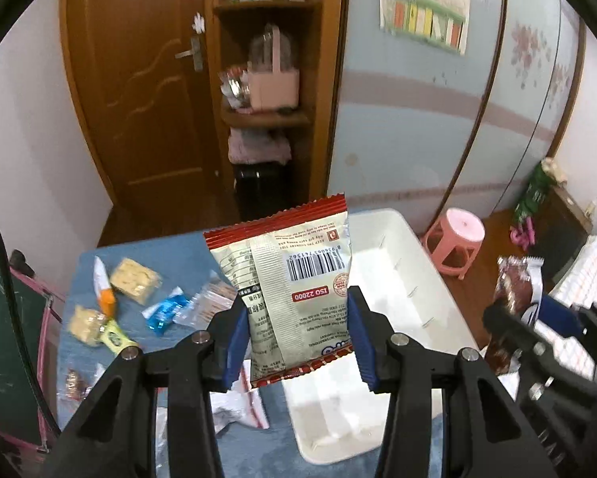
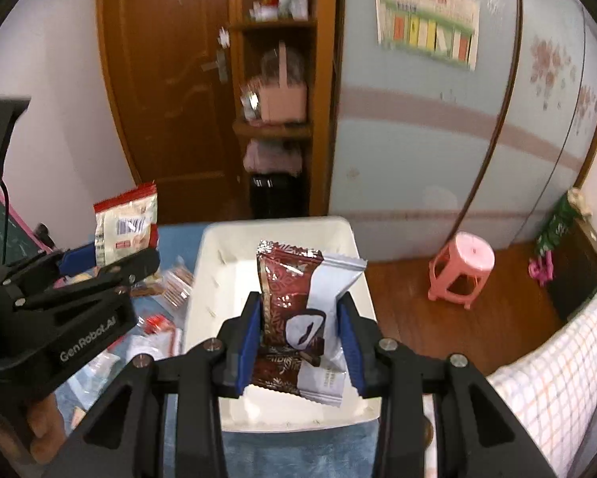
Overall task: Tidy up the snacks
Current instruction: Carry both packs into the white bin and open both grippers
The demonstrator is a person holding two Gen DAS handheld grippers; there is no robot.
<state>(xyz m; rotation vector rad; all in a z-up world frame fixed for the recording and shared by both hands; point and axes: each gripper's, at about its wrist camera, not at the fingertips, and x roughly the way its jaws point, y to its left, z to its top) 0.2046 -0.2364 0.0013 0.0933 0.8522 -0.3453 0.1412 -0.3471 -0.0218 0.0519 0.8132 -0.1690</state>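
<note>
The cream snack packet with red ends (image 1: 294, 298) is hanging upright, barcode side facing the camera, pinched between the blue pads of the left gripper (image 1: 296, 340) above the blue tabletop (image 1: 186, 247). At its three o'clock the white plastic bin (image 1: 398, 279) is sitting open, nothing lying between packet and bin. At nine o'clock loose snacks are lying scattered: a yellow cracker pack (image 1: 135, 281), a blue candy wrapper (image 1: 165, 310) and an orange-and-white sachet (image 1: 105, 286). The right gripper (image 2: 300, 342) is clamping a maroon-and-white snack packet (image 2: 298, 318) directly over the bin's interior. Beyond the bin, at one o'clock, a pink stool (image 2: 461, 267) is standing on the wooden floor, well apart from both grippers.
</note>
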